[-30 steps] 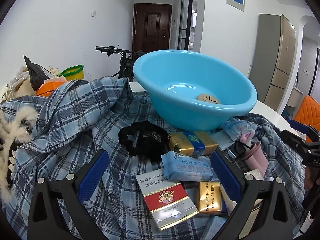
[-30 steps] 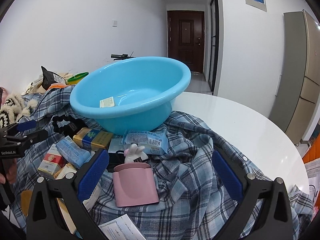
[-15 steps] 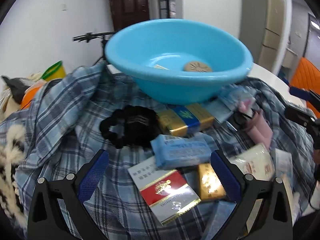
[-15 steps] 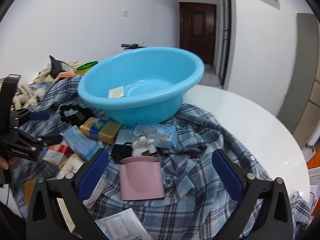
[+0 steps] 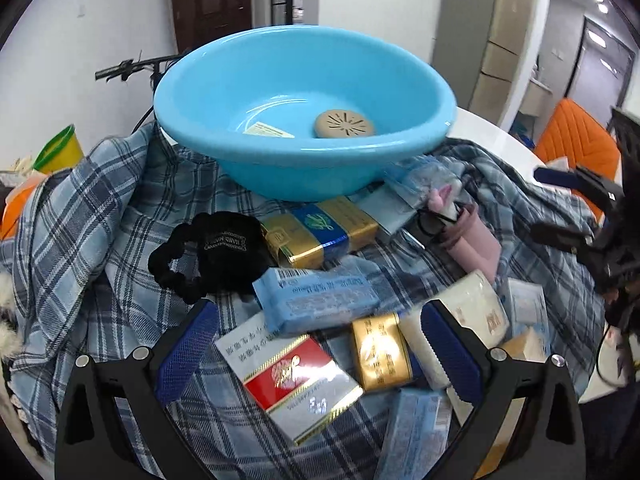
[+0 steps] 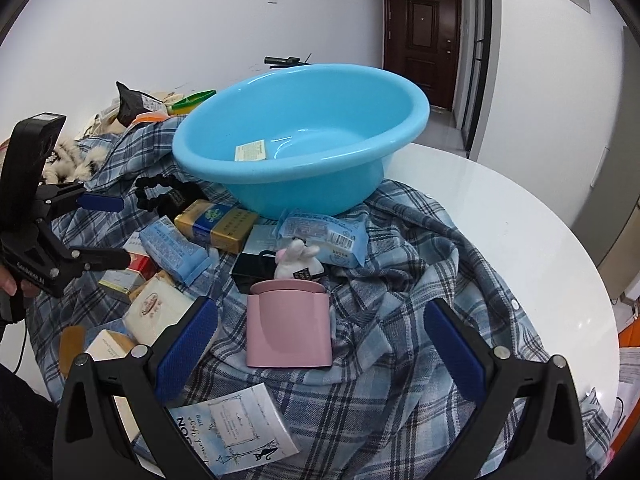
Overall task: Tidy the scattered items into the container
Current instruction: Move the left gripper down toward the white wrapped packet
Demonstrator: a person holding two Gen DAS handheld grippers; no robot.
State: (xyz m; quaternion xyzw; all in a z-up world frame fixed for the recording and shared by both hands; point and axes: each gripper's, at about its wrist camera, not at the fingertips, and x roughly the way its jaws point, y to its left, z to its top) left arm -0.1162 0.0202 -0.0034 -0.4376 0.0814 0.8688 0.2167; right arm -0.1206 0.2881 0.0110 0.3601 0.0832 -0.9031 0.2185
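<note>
The blue basin (image 5: pixel 304 168) (image 6: pixel 280 184) sits on a plaid cloth and holds a tan round disc (image 5: pixel 344 123). In front of it lie a black scrunchie (image 5: pixel 208 252), a gold-blue pack (image 5: pixel 320 228), a light blue tissue pack (image 5: pixel 316 300), a red-white pack (image 5: pixel 296 380) and a small gold pack (image 5: pixel 380 354). My left gripper (image 5: pixel 318 320) (image 6: pixel 124 230) hangs open just above these packs. My right gripper (image 6: pixel 320 320) (image 5: pixel 552 206) is open with a pink holder (image 6: pixel 288 324) lying between its fingers. A small plush rabbit (image 6: pixel 296 260) rests behind the holder.
The plaid cloth (image 5: pixel 100 220) covers the left part of a white round table (image 6: pixel 520 240). A printed booklet (image 6: pixel 236 432) lies near the right gripper. An orange chair (image 5: pixel 572 140), a green-rimmed cup (image 5: pixel 60 152) and a bicycle handlebar (image 5: pixel 128 68) stand around the table.
My left gripper has tipped down and moved forward over the packs. The right gripper has edged closer to the pink holder. Both have stayed open.
</note>
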